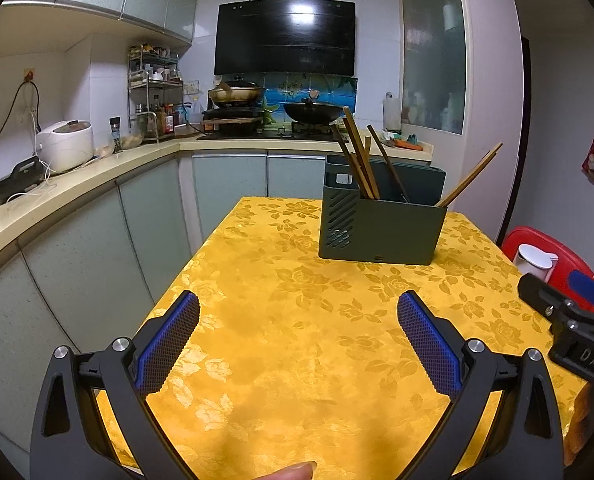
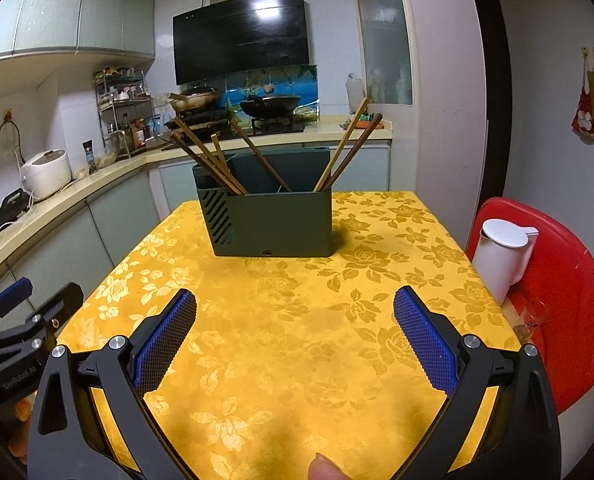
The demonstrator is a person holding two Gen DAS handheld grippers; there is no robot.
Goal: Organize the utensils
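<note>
Spread grippers (image 1: 297,336) (image 2: 295,334) over yellow tablecloth (image 1: 281,320) — kitchen.

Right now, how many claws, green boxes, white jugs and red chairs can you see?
Claws: 2, the left claw and the right claw
Green box: 1
White jug: 1
Red chair: 1
Total: 5
</note>
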